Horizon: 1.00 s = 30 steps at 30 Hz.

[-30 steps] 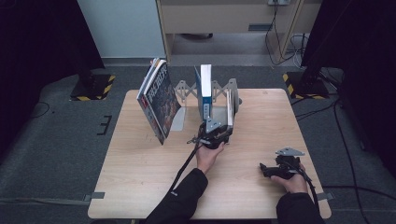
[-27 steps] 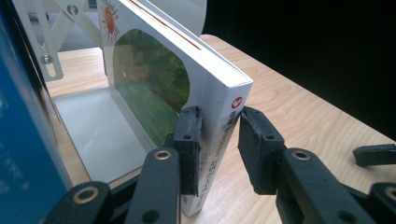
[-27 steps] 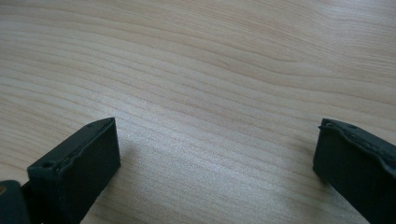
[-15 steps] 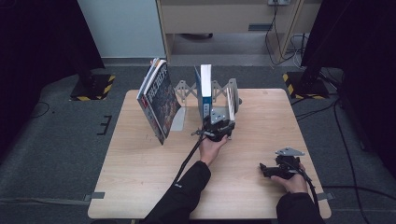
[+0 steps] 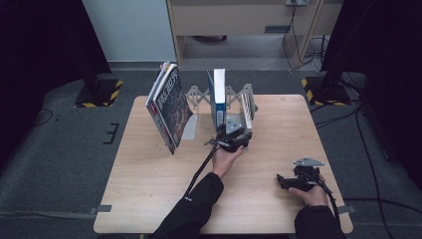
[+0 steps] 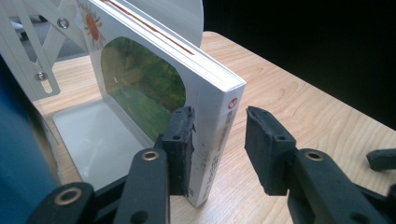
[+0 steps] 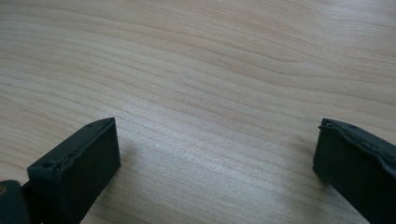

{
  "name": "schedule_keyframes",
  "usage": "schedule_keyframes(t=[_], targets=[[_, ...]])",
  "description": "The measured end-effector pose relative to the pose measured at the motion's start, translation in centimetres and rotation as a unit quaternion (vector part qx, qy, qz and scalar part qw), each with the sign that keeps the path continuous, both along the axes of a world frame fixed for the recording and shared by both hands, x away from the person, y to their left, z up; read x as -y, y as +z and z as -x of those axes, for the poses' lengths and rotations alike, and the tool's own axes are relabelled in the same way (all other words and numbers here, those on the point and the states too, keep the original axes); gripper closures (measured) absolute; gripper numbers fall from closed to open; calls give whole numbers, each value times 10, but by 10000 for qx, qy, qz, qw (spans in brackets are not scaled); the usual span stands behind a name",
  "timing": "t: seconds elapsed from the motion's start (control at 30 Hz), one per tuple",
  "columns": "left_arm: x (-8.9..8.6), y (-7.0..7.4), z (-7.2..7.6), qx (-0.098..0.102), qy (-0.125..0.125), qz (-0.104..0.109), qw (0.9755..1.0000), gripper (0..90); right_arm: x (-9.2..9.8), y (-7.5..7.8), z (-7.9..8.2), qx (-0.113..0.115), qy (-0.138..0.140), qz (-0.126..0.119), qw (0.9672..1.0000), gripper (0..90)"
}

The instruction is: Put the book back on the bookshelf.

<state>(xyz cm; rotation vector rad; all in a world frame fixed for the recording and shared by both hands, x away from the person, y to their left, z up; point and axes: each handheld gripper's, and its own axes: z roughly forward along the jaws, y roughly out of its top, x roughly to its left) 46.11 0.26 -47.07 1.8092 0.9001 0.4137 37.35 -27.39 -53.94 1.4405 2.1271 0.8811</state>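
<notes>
So the white book (image 6: 205, 93) stands upright in the metal book rack (image 5: 246, 102), centre of the high view, spine facing the person so a claw can straddle it. The left gripper (image 6: 219, 135) has just been spreading its jaws: 1 pad still sits against the cover, the other is clear of the spine, so the rack seems to be holding the book up now. A 2nd book (image 5: 169, 107) leans on the rack's far-left end. The right gripper (image 5: 286, 181) idles lower right on the table (image 5: 149, 199), jaws spread wide over bare wood.
</notes>
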Motion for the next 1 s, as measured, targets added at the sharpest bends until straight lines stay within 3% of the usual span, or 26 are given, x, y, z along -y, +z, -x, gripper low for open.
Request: schedule_keyframes(t=[0.2,0.53,0.63,0.83,0.9,0.93,1.0], targets=[[-13,11,12,124,-142,-67,9998,560,0,0,0,-1,-1,0,10000,8],[-52,24,40,-141,-402,-173,9989,457,0,0,0,1,-1,1,10000,8],[-72,21,54,-249,-436,-307,9983,437,0,0,0,1,-1,0,10000,8],[-101,11,70,-424,-408,-562,9967,390,0,0,0,2,-7,1,10000,8],[-114,6,77,-531,-388,-580,9961,377,0,0,0,2,-11,0,10000,8],[-127,1,82,-692,-324,-533,9957,362,0,0,0,2,-13,-1,10000,8],[-134,-2,84,-718,-287,-557,9954,353,0,0,0,-5,-14,-8,10000,8]])
